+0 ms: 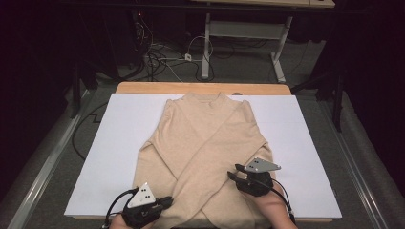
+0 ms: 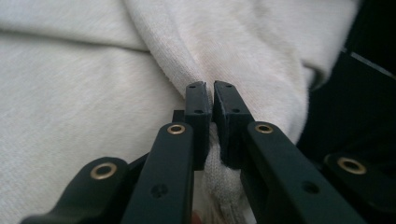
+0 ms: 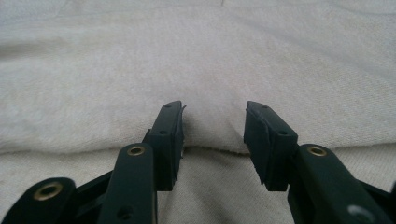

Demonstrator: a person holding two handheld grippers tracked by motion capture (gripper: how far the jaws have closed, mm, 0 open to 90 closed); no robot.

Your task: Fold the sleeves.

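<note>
A beige knit sweater (image 1: 205,143) lies flat on a white board (image 1: 119,143), collar away from me, both sleeves crossed over its front. At the lower left edge of the sweater, my left gripper (image 1: 168,201) is shut on a fold of its fabric. In the left gripper view the two pads (image 2: 210,91) pinch that cream fold (image 2: 261,60). My right gripper (image 1: 232,173) rests over the sweater's lower right part. In the right gripper view its jaws (image 3: 212,114) stand apart above the knit (image 3: 196,56), with a fabric edge running beneath them and nothing pinched.
The board lies on a wooden table (image 1: 200,88); its near edge is by my forearms. On the floor beyond are tangled cables (image 1: 162,57) and a white desk frame (image 1: 206,47). Bare board flanks the sweater on both sides.
</note>
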